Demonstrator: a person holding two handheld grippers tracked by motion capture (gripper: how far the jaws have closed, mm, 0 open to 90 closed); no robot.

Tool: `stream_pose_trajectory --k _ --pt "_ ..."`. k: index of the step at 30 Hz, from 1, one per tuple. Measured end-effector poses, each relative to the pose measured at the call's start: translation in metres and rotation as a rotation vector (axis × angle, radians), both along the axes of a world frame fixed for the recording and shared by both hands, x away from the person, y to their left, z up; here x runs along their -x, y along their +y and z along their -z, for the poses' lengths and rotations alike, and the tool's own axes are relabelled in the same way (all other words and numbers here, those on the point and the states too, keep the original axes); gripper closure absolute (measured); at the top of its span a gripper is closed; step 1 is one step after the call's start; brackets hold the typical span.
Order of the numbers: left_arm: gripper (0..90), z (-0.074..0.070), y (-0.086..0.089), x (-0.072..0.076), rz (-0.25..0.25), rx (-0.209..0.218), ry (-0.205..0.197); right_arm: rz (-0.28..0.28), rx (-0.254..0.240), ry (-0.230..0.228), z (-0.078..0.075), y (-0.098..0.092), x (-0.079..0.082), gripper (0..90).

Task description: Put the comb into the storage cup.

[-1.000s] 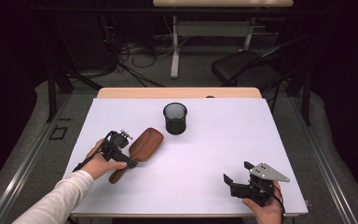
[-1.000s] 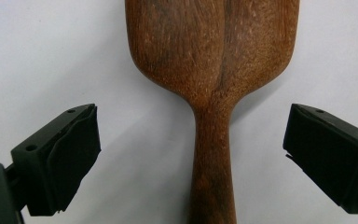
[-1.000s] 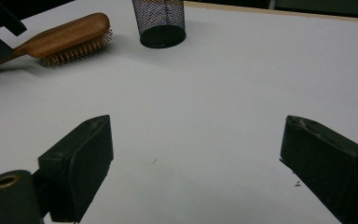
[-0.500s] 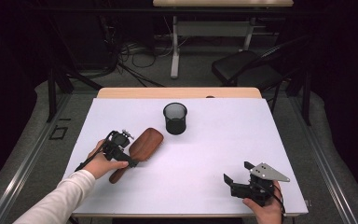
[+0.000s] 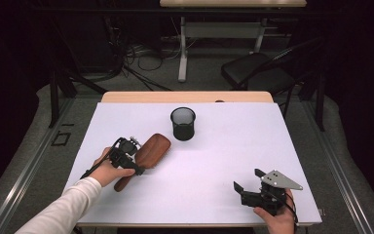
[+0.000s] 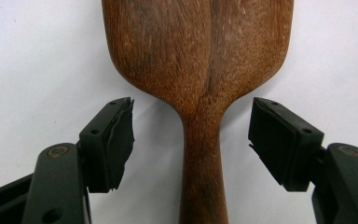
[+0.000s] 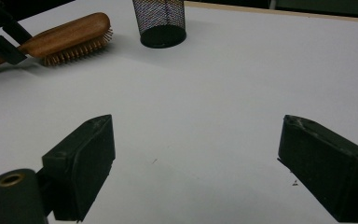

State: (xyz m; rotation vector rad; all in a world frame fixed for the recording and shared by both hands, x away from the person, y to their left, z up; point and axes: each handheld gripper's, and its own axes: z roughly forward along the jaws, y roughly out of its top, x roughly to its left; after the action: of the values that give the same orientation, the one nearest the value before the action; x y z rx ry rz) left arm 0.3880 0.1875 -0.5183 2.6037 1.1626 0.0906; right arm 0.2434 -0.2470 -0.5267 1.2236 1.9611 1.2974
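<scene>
A: Listing item one: wooden hairbrush, bristles down on the white table, left of centre, handle pointing toward the person.

B: Left hand-held gripper?

A: Straddling the handle's neck; jaws have just been closing, pads either side, neither touching the wood.

B: Item two?

A: Black mesh pen cup, upright, just beyond the brush head.

B: Right hand-held gripper?

A: Near the front right edge, jaws apart, holding nothing.
</scene>
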Motion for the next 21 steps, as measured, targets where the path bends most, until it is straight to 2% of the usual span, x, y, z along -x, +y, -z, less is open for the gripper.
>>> stream_pose_trajectory --k 5,16,21 --pt "39.1 0.0 0.0002 -0.0013 -0.004 0.003 0.015 0.0 -0.001 -0.003 0.0003 0.0001 -0.0003 10.7" --pt "48.0 0.0032 0.0 -0.0019 -0.007 -0.008 0.038 -0.001 -0.001 0.0 0.0003 0.0 -0.0003 11.0" --pt "52.9 0.0042 -0.0014 -0.0026 0.002 -0.01 0.032 -0.001 -0.004 0.0 0.0002 0.0004 -0.0001 11.1"
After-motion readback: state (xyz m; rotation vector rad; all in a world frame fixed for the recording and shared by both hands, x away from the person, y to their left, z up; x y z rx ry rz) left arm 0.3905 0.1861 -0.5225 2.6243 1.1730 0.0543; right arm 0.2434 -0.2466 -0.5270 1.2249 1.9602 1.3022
